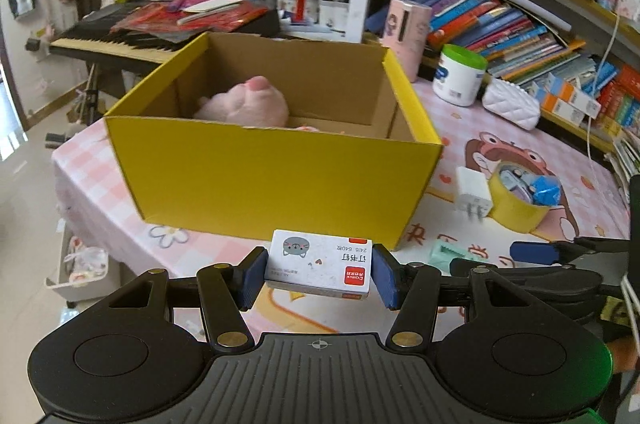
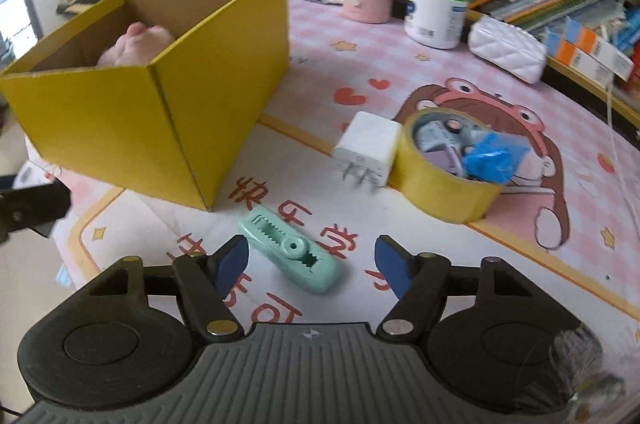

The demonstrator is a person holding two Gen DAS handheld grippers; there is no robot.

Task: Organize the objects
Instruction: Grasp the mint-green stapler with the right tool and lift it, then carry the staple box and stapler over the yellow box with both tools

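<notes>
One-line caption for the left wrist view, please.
Left gripper holds a staples box before the yellow carton.

Pink plush toy — mostly hidden behind yellow box wall.

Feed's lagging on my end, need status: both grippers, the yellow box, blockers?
Left gripper shut on staple box. Right gripper open around green clip. Yellow box open, plush inside. Nothing blocking.

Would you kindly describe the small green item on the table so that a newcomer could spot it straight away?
Start at the big yellow cardboard box on the pink cartoon tablecloth. Just off its near corner, towards the camera, lies the mint-green clip, flat between the right gripper fingers, which do not touch it. Unlike the neighbouring white charger and yellow tape roll, it is long, rounded and toothed.
</notes>
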